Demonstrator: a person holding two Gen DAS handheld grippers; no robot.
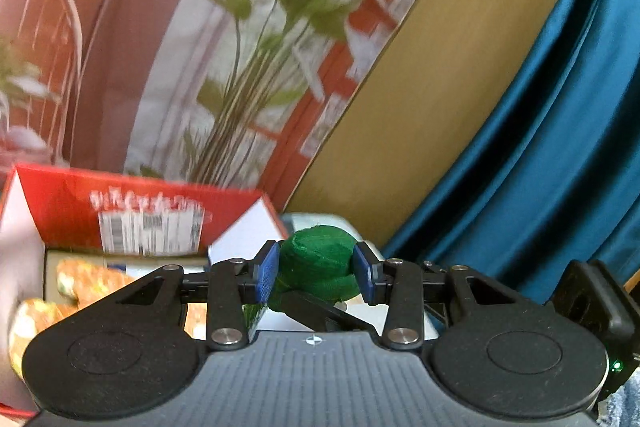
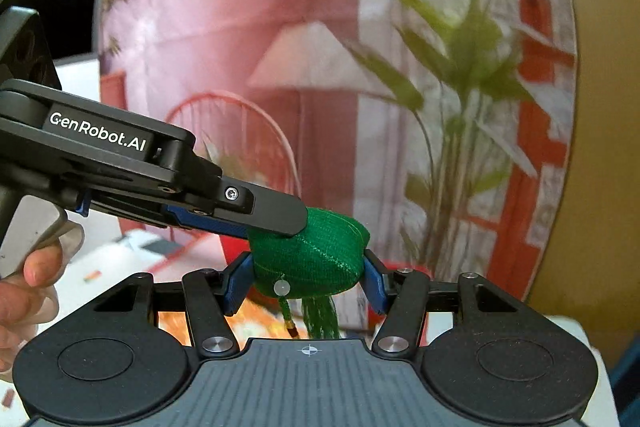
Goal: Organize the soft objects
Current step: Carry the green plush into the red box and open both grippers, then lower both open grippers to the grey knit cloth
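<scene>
A: Starting far left on the left wrist view: a red carton (image 1: 132,215) stands open, its flaps up, with orange-and-white patterned soft things (image 1: 88,281) inside, partly cut off by the gripper body. Room to move there is tight, since the flap edges rise close on both sides.

B: And mid-frame?

A: The left gripper (image 1: 316,269) is clamped on a green knitted bundle (image 1: 316,263), blue pads pressing both flanks. The bundle sits just past the carton's right flap, held up in the air. Behind it a large round printed board (image 1: 200,47) leans, gold-edged, showing a pink room and blurred green stems; to the right hang blue satin drapes (image 1: 560,127) in long folds.

B: Now the right wrist view?

A: At left a person's hand (image 2: 28,291) grips the other tool's handle, fingers only, the rest cropped. That left gripper reaches in from the left, one black finger lying over the top of the green knitted bundle (image 2: 316,259). The right gripper (image 2: 308,283) pinches the same bundle from both sides, so it is shared between the two claws.

B: Texture?

A: Ribbed, stretchy knit, rounded like a cap. A pale bead (image 2: 281,289) and a green tassel (image 2: 320,319) dangle below; the underside is hidden. Motion blur smears the backdrop.
</scene>
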